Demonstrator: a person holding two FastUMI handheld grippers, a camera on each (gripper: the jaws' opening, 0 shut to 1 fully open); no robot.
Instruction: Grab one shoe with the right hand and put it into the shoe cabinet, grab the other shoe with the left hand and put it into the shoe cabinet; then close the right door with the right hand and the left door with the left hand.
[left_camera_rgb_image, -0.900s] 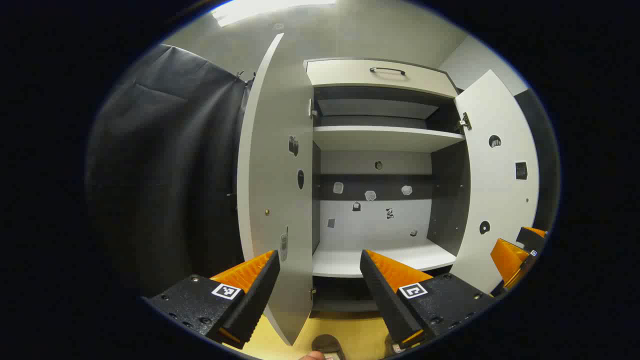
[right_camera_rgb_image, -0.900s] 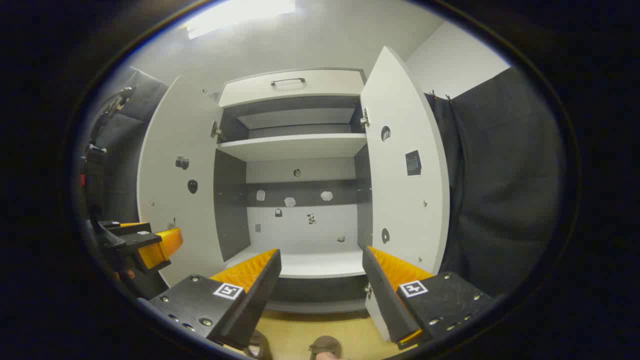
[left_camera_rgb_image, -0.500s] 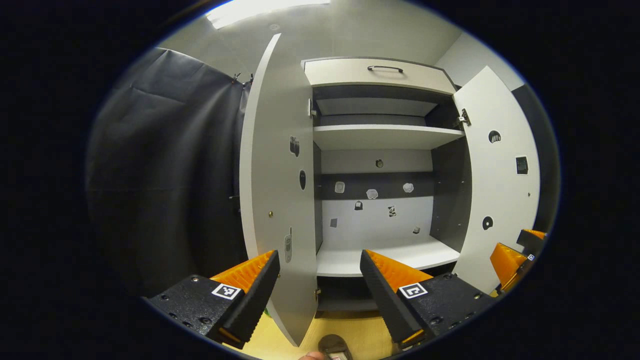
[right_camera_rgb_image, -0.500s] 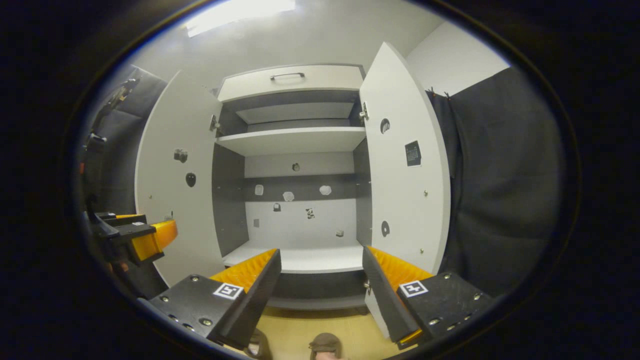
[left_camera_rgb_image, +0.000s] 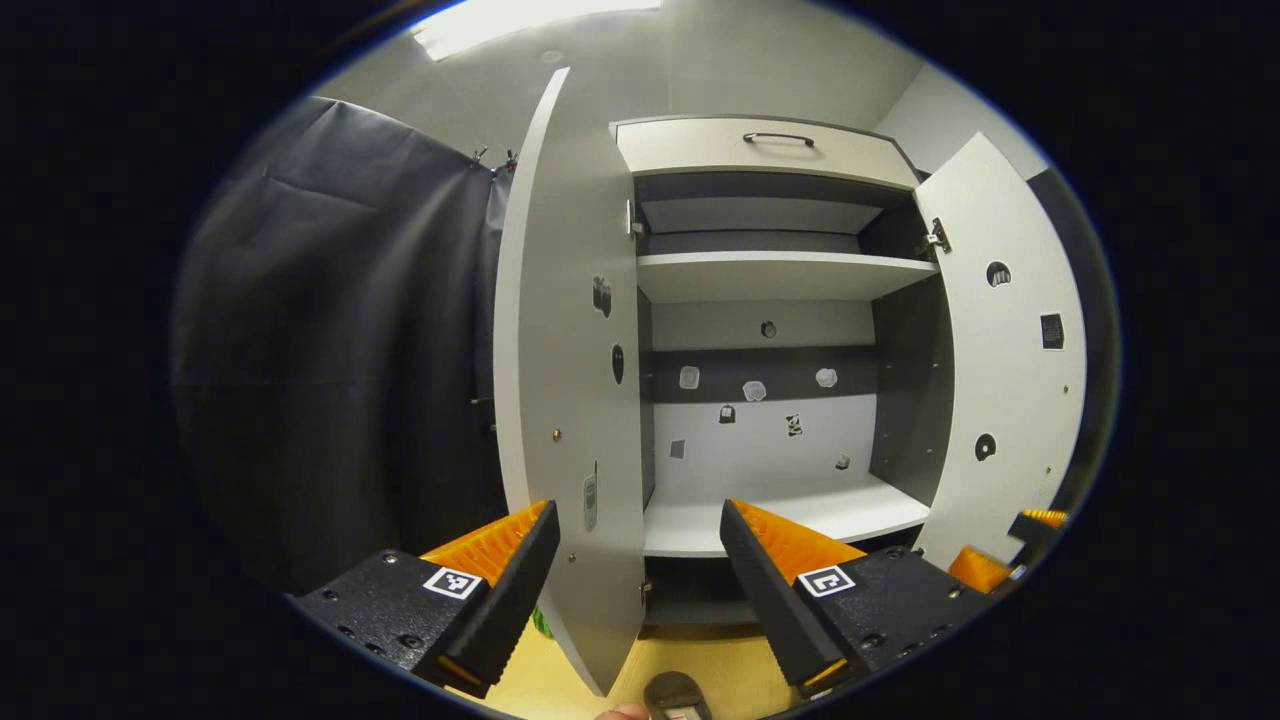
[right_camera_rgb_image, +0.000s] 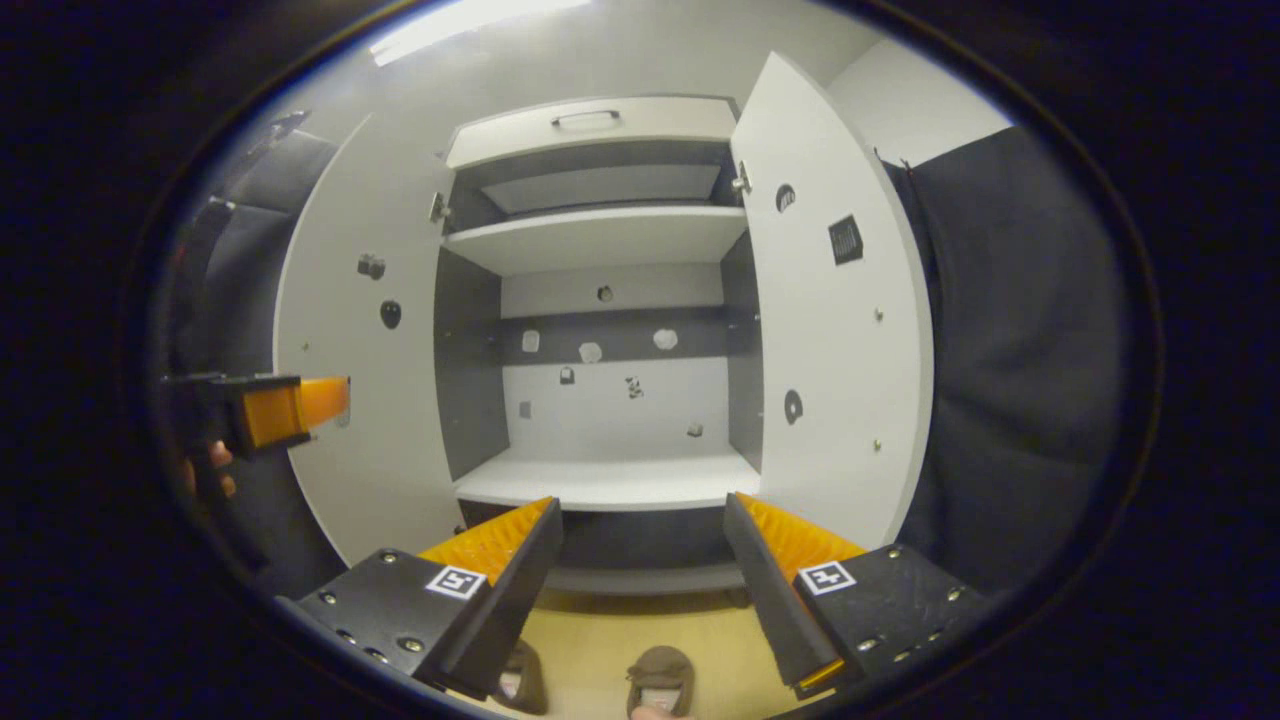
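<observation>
1. Left gripper view: the left gripper (left_camera_rgb_image: 635, 560) is held with its fingers spread wide, and nothing is gripped between them.
2. Between the fingers, the lower edge of the left door (left_camera_rgb_image: 570, 400) is seen edge-on (swung fully open), with the open shoe cabinet (left_camera_rgb_image: 770, 275) ahead and above the right finger.
3. The lower shelf (left_camera_rgb_image: 800, 510) is seen just above the right fingertip; no shoe is seen on it.
4. One shoe (left_camera_rgb_image: 676, 694) is seen on the floor (left_camera_rgb_image: 735, 660), below and between the fingers.
5. The right door (left_camera_rgb_image: 1010, 370) stands open beyond the right finger, and the right gripper (left_camera_rgb_image: 1000, 560) is seen just past that finger, at the door's foot.
6. Right gripper view: the right gripper (right_camera_rgb_image: 640, 560) is likewise held with its fingers spread, gripping nothing.
7. The cabinet interior is centred above the gap between the fingers; the left door (right_camera_rgb_image: 350, 350) stands above the left finger and the right door (right_camera_rgb_image: 830, 330) above the right finger (both open).
8. Two shoes lie on the floor below the fingers: one shoe (right_camera_rgb_image: 660, 676) in the gap, the other shoe (right_camera_rgb_image: 520, 682) beside the left finger.
9. The left gripper (right_camera_rgb_image: 285, 410) is seen far out past the left finger, in front of the left door.
</observation>
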